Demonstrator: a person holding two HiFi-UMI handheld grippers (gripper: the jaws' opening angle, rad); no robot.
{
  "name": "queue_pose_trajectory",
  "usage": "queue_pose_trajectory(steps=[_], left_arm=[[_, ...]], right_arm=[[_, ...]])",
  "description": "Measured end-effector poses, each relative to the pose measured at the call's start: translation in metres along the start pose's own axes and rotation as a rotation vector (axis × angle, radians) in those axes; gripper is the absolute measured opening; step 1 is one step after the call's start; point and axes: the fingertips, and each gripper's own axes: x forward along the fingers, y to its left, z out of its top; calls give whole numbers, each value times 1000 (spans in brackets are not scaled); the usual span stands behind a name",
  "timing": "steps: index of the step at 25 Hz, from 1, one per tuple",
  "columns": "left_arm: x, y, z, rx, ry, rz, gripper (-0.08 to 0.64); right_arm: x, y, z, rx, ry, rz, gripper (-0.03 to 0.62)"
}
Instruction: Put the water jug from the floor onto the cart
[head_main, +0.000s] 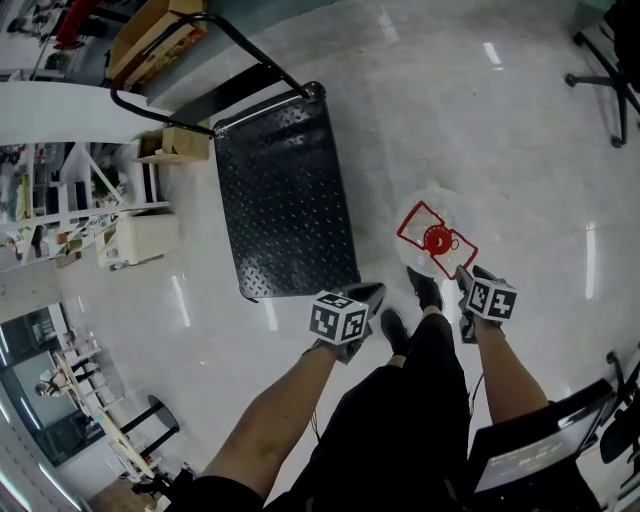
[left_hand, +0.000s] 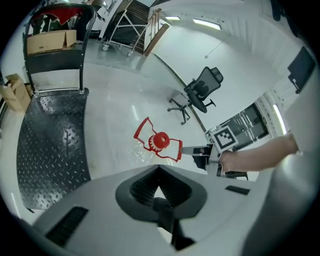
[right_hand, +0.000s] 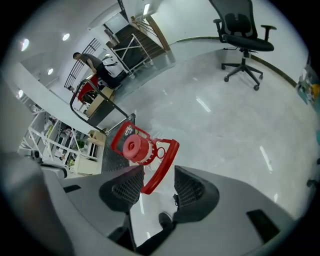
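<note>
The floor is glossy, the cart deck studded black metal, the water jug clear plastic.

The clear water jug, red cap and red handle up top, stood upright on the floor just right of the black checker-plate cart, apart from it.

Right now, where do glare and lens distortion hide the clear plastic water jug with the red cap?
Head view: the clear plastic water jug with the red cap nearly vanishes against the glossy pale floor, streaked by lamps. Left gripper view: strong fisheye bending, only its red parts show clearly. Right gripper view: same bending, red cap sharp.
</note>
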Motion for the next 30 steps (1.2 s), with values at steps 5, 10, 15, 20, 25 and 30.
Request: queue_pose_trajectory(steps=[5,10,15,20,25,30], left_arm=[[10,2,-9,25,50,-2,0],[20,0,-11,19,57,-15,0],[19,2,-17,9,65,-8,0],[13,6,-23,-22,41,6,0],[0,12,-15,-34,3,32,0],[-30,6,5,-67,-81,53,0]], right_arm=[[15,-5,-13,-9,43,-3,173],[33,-11,-13,67,45,24,173],[47,-8,-9,133,61,46,159],[46,-10,-4,191,37,67,81],[42,2,29,208,4,142,61],[32,31,47,77,65,150,61]])
